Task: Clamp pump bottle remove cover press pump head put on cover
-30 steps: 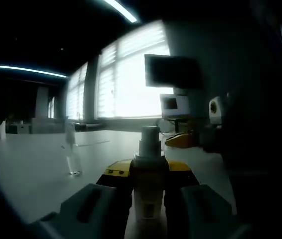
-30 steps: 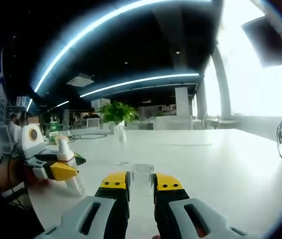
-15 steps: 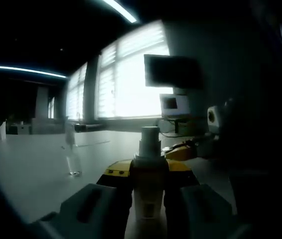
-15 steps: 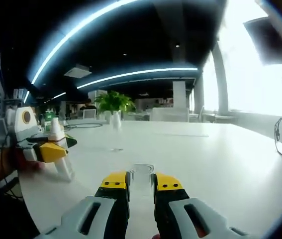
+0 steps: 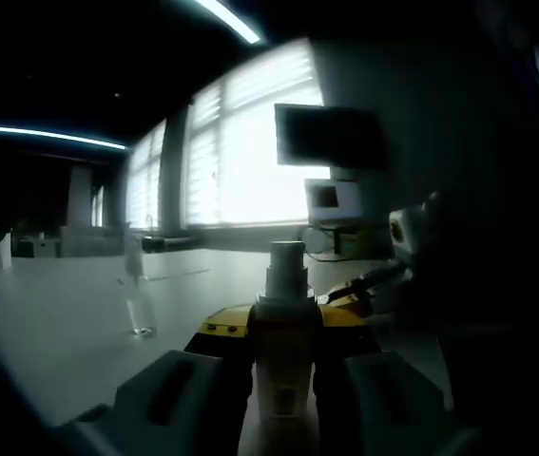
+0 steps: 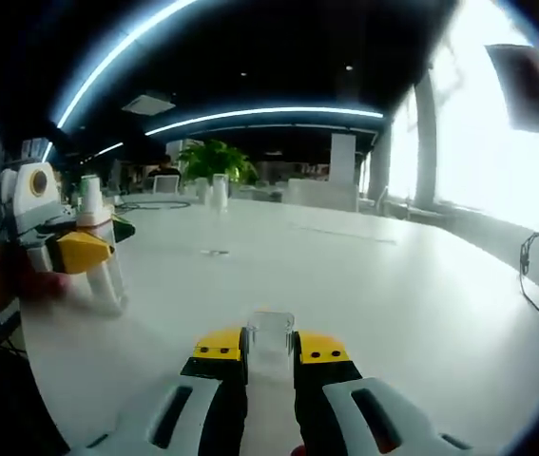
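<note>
pump bottle [image 5: 283, 356]: left gripper view. the bottle stands upright between the yellow-tipped jaws of the left gripper [image 5: 283, 332], which are closed on its body; its bare pump head [image 5: 286, 258] rises clear above the jaws, uncovered and free to be pressed. the grip low on the body likely serves to steady the bottle against a downward push. a second, clear bottle [image 5: 140, 302] stands on the white table [image 5: 60, 323], well apart. the right gripper [image 5: 356, 290] enters from the right, near the bottle.

right gripper view. the right gripper's jaws are drawn narrow on the clear cover [image 6: 271, 340], held upright between their tips, above the table. the left gripper and clamped bottle appear at left, the bottle tilted. judged stage: cover removed; pressing the pump head comes next.
</note>
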Tool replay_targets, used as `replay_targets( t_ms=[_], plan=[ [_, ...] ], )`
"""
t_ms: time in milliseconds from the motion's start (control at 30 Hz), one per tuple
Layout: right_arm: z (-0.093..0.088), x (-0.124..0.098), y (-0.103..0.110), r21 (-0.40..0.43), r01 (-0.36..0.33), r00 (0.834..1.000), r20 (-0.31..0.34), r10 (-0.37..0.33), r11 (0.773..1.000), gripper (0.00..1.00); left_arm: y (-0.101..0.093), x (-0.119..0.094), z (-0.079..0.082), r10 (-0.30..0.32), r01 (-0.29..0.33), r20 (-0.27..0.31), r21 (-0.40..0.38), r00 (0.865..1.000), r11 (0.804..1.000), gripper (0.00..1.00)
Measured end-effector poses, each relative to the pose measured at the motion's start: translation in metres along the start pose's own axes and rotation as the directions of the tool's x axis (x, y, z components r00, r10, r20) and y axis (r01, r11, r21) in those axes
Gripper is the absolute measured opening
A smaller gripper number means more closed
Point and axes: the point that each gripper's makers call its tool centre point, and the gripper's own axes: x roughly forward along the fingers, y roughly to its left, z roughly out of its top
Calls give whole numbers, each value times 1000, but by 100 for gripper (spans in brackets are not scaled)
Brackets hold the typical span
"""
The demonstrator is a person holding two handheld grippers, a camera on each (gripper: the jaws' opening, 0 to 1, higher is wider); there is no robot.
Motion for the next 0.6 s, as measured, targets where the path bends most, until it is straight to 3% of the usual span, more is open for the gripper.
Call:
replay_targets(
  t_ms=[600],
  plan=[
    [0,-1,4,-23,-18,1000,5,18,1000,16,0,0,0,-1,1,0,4,1000,1000,14]
  ],
)
